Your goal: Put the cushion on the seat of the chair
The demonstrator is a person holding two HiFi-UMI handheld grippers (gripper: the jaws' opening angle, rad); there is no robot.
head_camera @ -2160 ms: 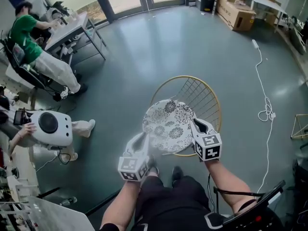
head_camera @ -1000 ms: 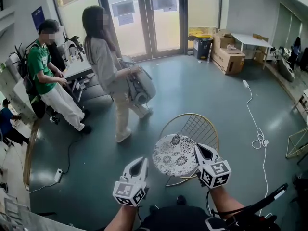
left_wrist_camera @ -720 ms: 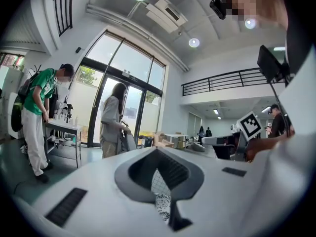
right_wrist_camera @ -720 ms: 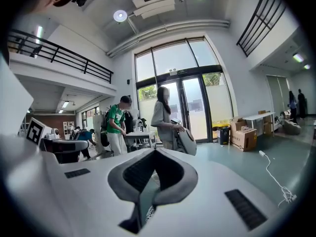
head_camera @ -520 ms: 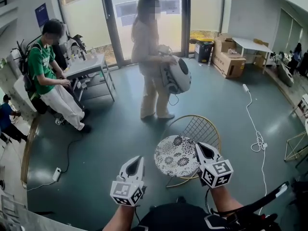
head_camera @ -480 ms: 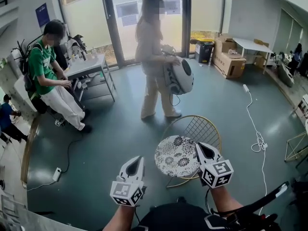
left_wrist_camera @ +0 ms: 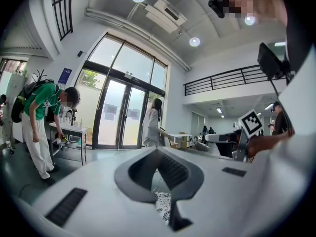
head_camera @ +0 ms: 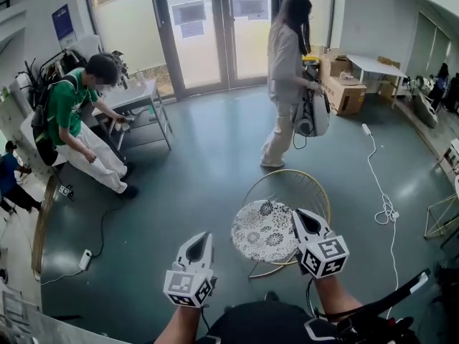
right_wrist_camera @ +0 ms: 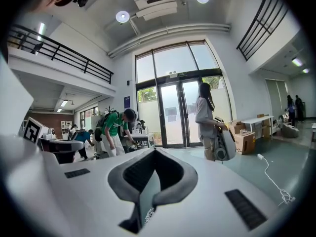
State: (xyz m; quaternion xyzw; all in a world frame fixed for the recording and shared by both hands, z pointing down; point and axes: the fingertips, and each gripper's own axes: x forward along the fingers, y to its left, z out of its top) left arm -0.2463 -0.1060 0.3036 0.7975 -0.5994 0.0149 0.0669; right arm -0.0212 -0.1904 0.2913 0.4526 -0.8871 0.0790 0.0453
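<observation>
The round cushion (head_camera: 264,231), white with a dark flower print, lies flat on the seat of the gold wire chair (head_camera: 295,185). My left gripper (head_camera: 199,237) hangs shut and empty to the cushion's left, clear of it. My right gripper (head_camera: 304,219) is shut too, close by the cushion's right edge; nothing shows between its jaws. In the left gripper view, a strip of the cushion (left_wrist_camera: 162,207) shows below the left gripper (left_wrist_camera: 159,174). In the right gripper view, a sliver of print (right_wrist_camera: 147,215) shows under the right gripper (right_wrist_camera: 152,174).
A person carrying a white rounded device (head_camera: 313,115) walks behind the chair. A person in green (head_camera: 68,110) bends at a small table (head_camera: 138,94) on the left. Cardboard boxes (head_camera: 346,92) stand at the back right. A white cable (head_camera: 384,205) lies on the floor right of the chair.
Earliest, both grippers were at the cushion over the chair; the left then drew away from it. Over the last second both kept still. The person with the white device walked left to right.
</observation>
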